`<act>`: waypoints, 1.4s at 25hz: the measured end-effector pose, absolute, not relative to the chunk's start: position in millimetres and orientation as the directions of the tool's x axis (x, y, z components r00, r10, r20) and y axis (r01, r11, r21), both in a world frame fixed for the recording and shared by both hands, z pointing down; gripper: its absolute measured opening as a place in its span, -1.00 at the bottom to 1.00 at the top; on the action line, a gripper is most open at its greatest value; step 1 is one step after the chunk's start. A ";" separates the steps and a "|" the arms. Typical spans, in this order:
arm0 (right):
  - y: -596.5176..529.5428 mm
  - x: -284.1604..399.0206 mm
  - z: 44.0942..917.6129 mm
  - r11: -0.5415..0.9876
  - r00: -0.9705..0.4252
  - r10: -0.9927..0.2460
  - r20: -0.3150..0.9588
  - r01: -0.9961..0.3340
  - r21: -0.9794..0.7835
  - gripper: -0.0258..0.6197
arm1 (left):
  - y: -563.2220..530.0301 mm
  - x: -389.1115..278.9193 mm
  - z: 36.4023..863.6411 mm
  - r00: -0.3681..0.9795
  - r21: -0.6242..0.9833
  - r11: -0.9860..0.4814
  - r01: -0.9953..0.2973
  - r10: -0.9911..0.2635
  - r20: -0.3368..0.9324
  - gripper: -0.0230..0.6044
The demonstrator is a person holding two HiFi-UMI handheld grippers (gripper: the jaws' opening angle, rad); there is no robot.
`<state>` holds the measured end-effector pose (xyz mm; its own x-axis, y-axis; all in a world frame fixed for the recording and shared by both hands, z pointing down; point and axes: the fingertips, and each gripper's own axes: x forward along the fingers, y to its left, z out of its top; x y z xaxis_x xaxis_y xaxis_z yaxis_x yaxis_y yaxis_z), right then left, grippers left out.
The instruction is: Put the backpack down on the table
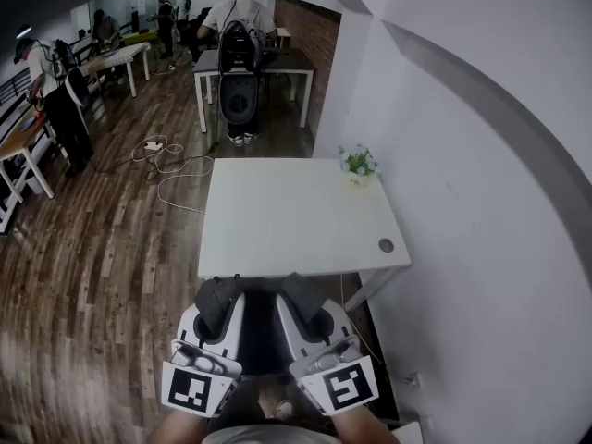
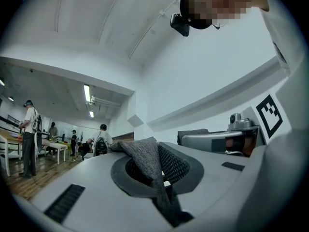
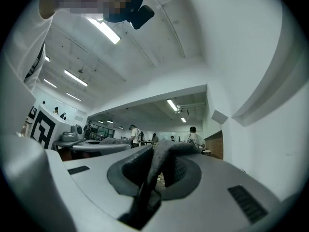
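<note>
Evidently the carry is the step in hand: the backpack has not yet been set down, and the white surface (image 1: pixel 296 220) lies just ahead of both tools, bare but for a small potted plant (image 1: pixel 359 162) at its far corner on the right gripper's side.

The left hand-held gripper (image 1: pixel 218 296) is clenched on a grey woven strap (image 2: pixel 145 156), which runs up through the dark padded jaws and folds over their tips. The right hand-held gripper (image 1: pixel 303 292) grasps a second strap (image 3: pixel 161 158) of the same cloth in the same way. Both tools sit side by side, close to the person's body, short of the surface's near edge.

Of the backpack itself, little shows. The straps are coarse-knit grey webbing, limp and creased where pinched. A dark mass (image 1: pixel 261 340) hangs between and below the two grippers; that is likely the bag's body, though I cannot say for sure.

My judgement is that the next move calls for both grippers to travel forward together over the surface, keeping level so the load does not swing, then to lower until the bag rests on the surface before either jaw lets go.
</note>
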<state>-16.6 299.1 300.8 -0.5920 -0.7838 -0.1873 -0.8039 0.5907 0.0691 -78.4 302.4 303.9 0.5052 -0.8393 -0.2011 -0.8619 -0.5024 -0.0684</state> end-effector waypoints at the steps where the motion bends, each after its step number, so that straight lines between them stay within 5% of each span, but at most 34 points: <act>1: 291.8 -14.9 300.3 0.582 -0.583 -0.790 -0.191 -0.811 0.068 -0.73 | 295.9 -75.7 303.0 0.521 -0.071 -0.518 -0.852 -0.829 -0.206 -0.78; 35: 8.5 -16.8 224.4 0.418 -0.432 -0.843 -0.320 -0.901 0.116 -0.73 | 3.4 -73.3 233.6 0.643 -0.147 -0.630 -0.763 -0.715 -0.275 -0.78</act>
<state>-16.8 8.5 224.4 -0.4325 -0.8430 -0.3200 -0.9009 0.4183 0.1156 -73.3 3.4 233.6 0.6430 -0.7148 -0.2749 -0.7628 -0.6297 -0.1471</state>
